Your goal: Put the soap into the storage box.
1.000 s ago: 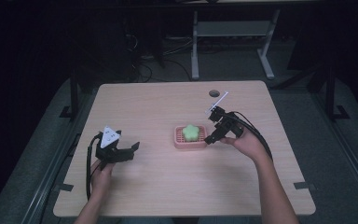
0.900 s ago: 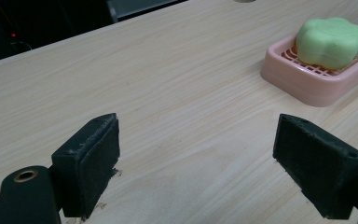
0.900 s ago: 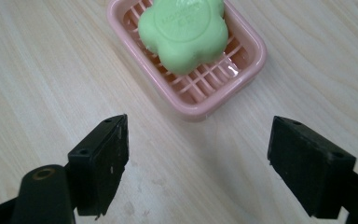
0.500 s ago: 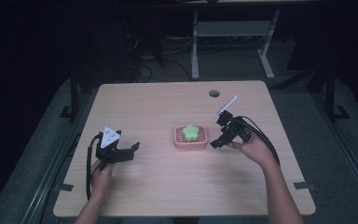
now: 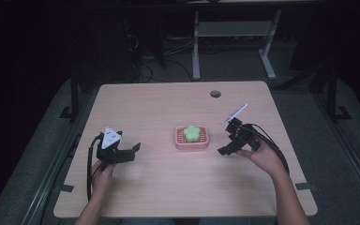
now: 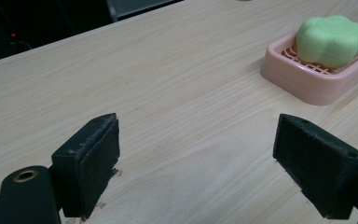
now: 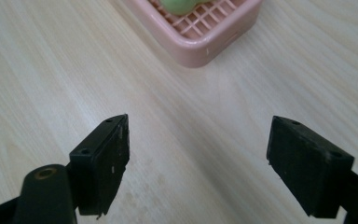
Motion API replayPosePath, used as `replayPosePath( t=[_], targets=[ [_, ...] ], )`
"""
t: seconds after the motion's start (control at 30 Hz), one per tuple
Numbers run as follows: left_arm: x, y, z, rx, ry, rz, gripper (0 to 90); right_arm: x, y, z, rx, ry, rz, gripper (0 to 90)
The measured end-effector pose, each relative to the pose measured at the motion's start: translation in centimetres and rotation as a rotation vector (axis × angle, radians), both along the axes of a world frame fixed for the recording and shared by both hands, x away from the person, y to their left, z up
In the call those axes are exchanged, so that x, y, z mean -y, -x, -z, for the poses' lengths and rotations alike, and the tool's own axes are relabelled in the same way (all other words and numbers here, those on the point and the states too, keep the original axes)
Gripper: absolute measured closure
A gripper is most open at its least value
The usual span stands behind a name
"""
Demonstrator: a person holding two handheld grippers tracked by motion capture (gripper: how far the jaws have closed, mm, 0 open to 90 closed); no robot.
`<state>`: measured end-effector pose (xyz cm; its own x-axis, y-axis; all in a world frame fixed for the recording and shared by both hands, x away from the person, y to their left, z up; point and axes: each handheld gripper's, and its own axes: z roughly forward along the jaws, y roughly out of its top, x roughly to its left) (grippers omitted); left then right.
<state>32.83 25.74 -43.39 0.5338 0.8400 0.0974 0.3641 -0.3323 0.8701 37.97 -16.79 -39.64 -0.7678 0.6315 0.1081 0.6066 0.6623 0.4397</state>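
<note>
A green flower-shaped soap point(image 5: 192, 132) lies in a pink slatted soap dish point(image 5: 182, 142) at the middle of the wooden table point(image 5: 168, 192). In the left gripper view the soap point(image 6: 332, 38) and dish point(image 6: 307, 83) sit at the upper right, well beyond the jaws. My left gripper point(image 5: 134, 150) rests open on the table, left of the dish, with nothing between its pads point(image 6: 93, 163). My right gripper point(image 5: 224, 149) is open just right of the dish, jaws empty. In the right gripper view the dish point(image 7: 200, 39) lies ahead at the top.
A round cable hole point(image 5: 215, 93) is in the table near its far edge. Black cables trail from both grippers. Beyond the table stand a white desk frame point(image 5: 234, 33) and loose cables on a dark floor.
My right gripper has drawn back from the soap dish toward the right and near side. The soap stays in the dish. The left gripper has not moved.
</note>
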Motion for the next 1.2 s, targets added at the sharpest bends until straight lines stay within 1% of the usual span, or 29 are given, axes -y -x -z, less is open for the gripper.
replayPosePath(
  t=[0.1,0.23,0.33,0.57,0.63,0.7,0.73,0.93,1.2],
  targets=[
    [0.0,0.0,0.0,0.001,-0.008,0.003,14.3,0.6,0.5,0.2,-0.002,-0.007,0.014,21.0],
    [0.1,0.0,0.0,-0.001,-0.004,0.002,14.3,1.4,1.2,0.5,0.006,-0.011,0.020,21.1],
    [0.2,0.0,0.1,0.002,-0.002,0.002,14.3,2.2,1.7,0.7,0.004,-0.024,0.033,21.1],
    [0.2,0.0,0.1,0.004,-0.005,0.003,14.3,3.7,2.9,1.5,0.003,-0.037,0.062,21.2],
    [0.2,0.0,0.1,0.007,-0.013,0.005,14.3,4.1,3.2,1.6,0.005,-0.038,0.070,21.3],
    [0.3,0.0,0.1,0.006,-0.005,0.003,14.3,4.5,3.6,1.8,0.005,-0.043,0.077,21.3],
    [0.2,0.0,0.1,0.004,-0.015,0.007,14.3,4.7,3.8,1.9,0.005,-0.045,0.080,21.3],
    [0.2,0.0,0.1,0.005,-0.022,0.009,14.3,5.8,5.2,2.4,0.011,-0.055,0.102,21.8],
    [0.3,0.0,0.1,0.007,-0.019,0.009,14.3,7.2,7.4,3.0,0.021,-0.073,0.130,21.9]
  ],
)
